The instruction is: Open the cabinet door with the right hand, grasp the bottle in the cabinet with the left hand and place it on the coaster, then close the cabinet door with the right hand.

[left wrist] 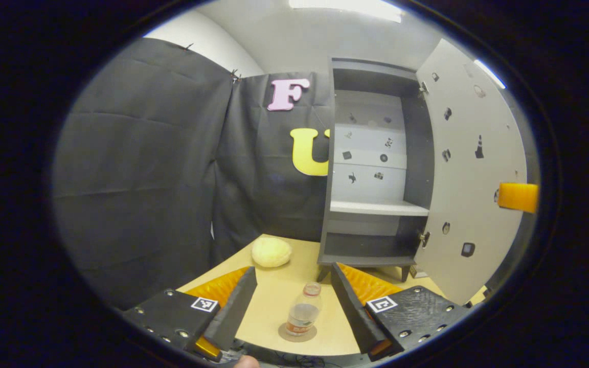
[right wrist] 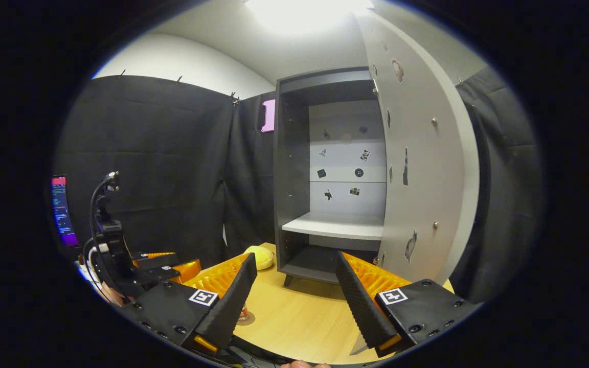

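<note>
A clear plastic bottle (left wrist: 304, 311) with a pale cap stands upright on a round coaster (left wrist: 297, 334) on the wooden table. My left gripper (left wrist: 293, 271) is open, and the bottle stands free in the gap between its fingers without touching them. The dark cabinet (left wrist: 371, 168) stands at the back with its pale door (left wrist: 468, 179) swung wide to the right and an orange handle (left wrist: 517, 197) on it. My right gripper (right wrist: 295, 257) is open and holds nothing; it faces the cabinet (right wrist: 294, 179) left of the door (right wrist: 417, 168). The bottle's base (right wrist: 245, 312) peeks from behind its left finger.
A yellow rounded soft object (left wrist: 271, 252) lies on the table (left wrist: 274, 296) left of the cabinet's feet. The cabinet's white shelf (left wrist: 376, 207) is bare. In the right gripper view the left gripper (right wrist: 172, 263) sits at the left, with a lit screen (right wrist: 62, 209) behind it.
</note>
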### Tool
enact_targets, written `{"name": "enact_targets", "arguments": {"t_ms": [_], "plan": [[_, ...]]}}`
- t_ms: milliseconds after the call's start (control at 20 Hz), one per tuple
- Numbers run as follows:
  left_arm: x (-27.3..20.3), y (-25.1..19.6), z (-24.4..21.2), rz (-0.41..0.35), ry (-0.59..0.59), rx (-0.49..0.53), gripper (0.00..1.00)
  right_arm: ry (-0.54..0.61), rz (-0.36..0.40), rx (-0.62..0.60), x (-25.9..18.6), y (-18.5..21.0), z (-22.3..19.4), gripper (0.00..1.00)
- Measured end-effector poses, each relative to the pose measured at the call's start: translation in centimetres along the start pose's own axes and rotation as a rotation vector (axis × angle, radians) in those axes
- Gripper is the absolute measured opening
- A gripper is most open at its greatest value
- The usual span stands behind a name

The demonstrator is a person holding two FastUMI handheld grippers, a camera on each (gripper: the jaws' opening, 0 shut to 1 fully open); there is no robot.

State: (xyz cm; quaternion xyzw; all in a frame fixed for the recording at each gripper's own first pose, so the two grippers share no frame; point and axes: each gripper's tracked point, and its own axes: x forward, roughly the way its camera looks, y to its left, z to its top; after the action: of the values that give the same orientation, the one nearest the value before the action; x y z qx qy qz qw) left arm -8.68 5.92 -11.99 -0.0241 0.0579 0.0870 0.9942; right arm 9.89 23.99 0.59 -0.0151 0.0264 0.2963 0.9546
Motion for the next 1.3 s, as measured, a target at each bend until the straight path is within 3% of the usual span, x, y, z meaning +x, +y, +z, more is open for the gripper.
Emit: {"name": "enact_targets", "arguments": {"t_ms": [200, 250, 300, 550, 600, 750, 1000, 1050, 1300], "plan": [[-0.7, -3.2, 2.0, -0.035, -0.009, 0.013, 0.92, -0.033, 0.036, 0.001, -3.3, -1.2, 2.0, 0.98], [-0.8, -3.9, 1.8, -0.039, -0.008, 0.02, 0.87, -0.038, 0.034, 0.004, -4.0, -1.8, 2.3, 0.98], [-1.0, -4.7, 1.9, -0.044, -0.008, 0.022, 0.9, -0.042, 0.024, 0.01, -4.9, -2.7, 2.5, 0.98], [-1.5, -8.6, 1.7, -0.062, -0.012, 0.033, 0.87, -0.056, -0.074, 0.062, -9.2, -8.5, 3.3, 0.98], [-1.6, -9.4, 1.6, -0.068, -0.009, 0.032, 0.92, -0.064, -0.098, 0.069, -10.1, -9.7, 3.7, 0.98], [-2.0, -10.8, 1.5, -0.069, -0.008, 0.039, 0.91, -0.08, -0.165, 0.065, -11.9, -13.3, 4.7, 0.98], [-3.1, -10.7, 1.4, -0.029, -0.01, 0.025, 0.87, -0.102, -0.242, 0.087, -11.3, -18.9, 5.9, 0.98], [-3.5, -10.3, 1.5, -0.014, -0.016, 0.035, 0.92, -0.097, -0.252, 0.108, -11.0, -20.0, 6.1, 0.98], [-3.4, -7.5, 2.4, 0.024, -0.032, 0.068, 0.87, -0.099, -0.273, 0.235, -8.4, -23.2, 7.5, 0.98]]}}
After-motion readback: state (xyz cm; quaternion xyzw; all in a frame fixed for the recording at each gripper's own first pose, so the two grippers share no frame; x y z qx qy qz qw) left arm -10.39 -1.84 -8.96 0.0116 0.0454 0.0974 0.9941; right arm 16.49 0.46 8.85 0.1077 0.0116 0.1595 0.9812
